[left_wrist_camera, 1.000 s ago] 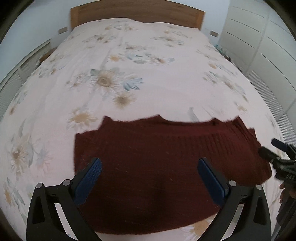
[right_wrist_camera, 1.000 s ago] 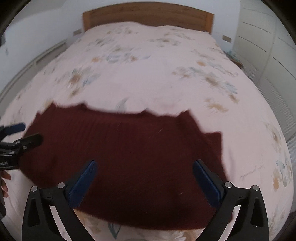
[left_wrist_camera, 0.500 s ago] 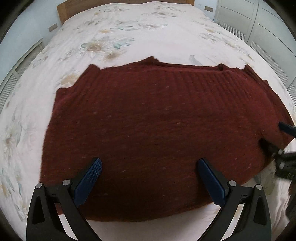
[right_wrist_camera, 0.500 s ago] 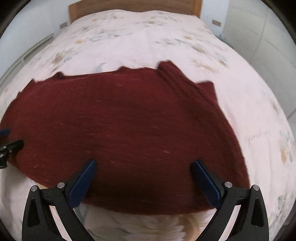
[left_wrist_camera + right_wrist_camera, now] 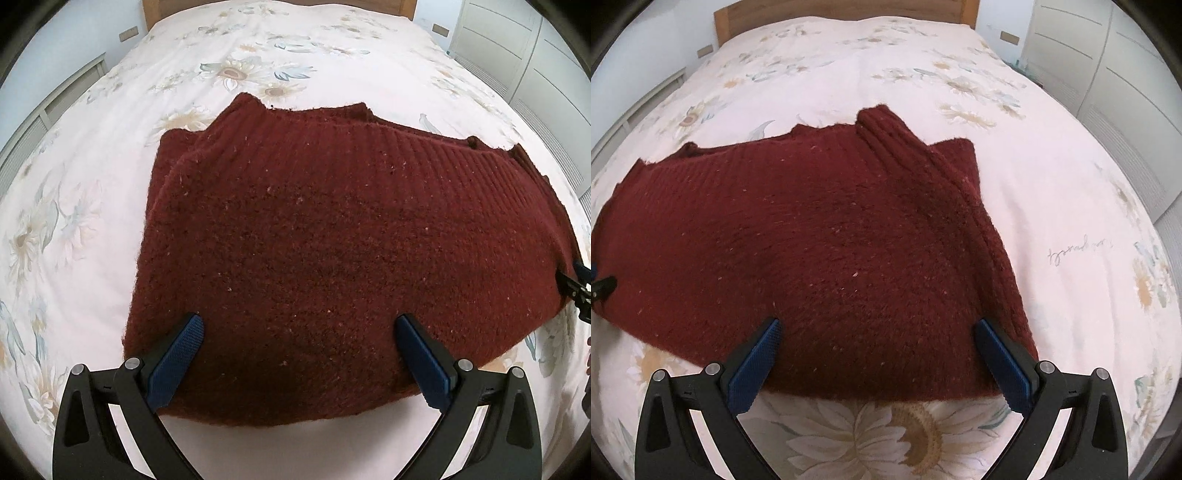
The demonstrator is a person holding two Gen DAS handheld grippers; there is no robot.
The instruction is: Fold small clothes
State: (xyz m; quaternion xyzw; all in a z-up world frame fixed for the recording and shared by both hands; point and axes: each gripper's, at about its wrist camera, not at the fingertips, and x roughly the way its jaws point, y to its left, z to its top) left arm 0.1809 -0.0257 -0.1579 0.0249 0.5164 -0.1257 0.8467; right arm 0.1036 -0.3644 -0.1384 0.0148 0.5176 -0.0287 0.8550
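One dark red knitted sweater (image 5: 332, 236) lies spread on the bed (image 5: 258, 55), on a pale cover printed with daisies. It is the only garment I can see, and nothing here holds it or is held in it.

My left gripper (image 5: 299, 354) is spread wide, its two blue fingers (image 5: 177, 354) hanging over the near hem of the sweater and pinching nothing; I cannot tell whether they touch the knit. In its view the sweater fills the middle, with a layered edge at 9 o'clock and the ribbed part running toward 2 o'clock. A tip of my right gripper shows at 3 o'clock, at the sweater's edge.

My right gripper (image 5: 875, 354) is likewise spread, both blue pads over the near hem with the knit between them, gripping nothing. In its view a ribbed fold of the sweater (image 5: 820, 251) runs from 12 o'clock down to 4 o'clock, and a large daisy lies at 6 o'clock just past the hem. A wooden headboard (image 5: 846, 9) stands at 12 o'clock, and white wardrobe doors (image 5: 1108, 66) at 2 o'clock.
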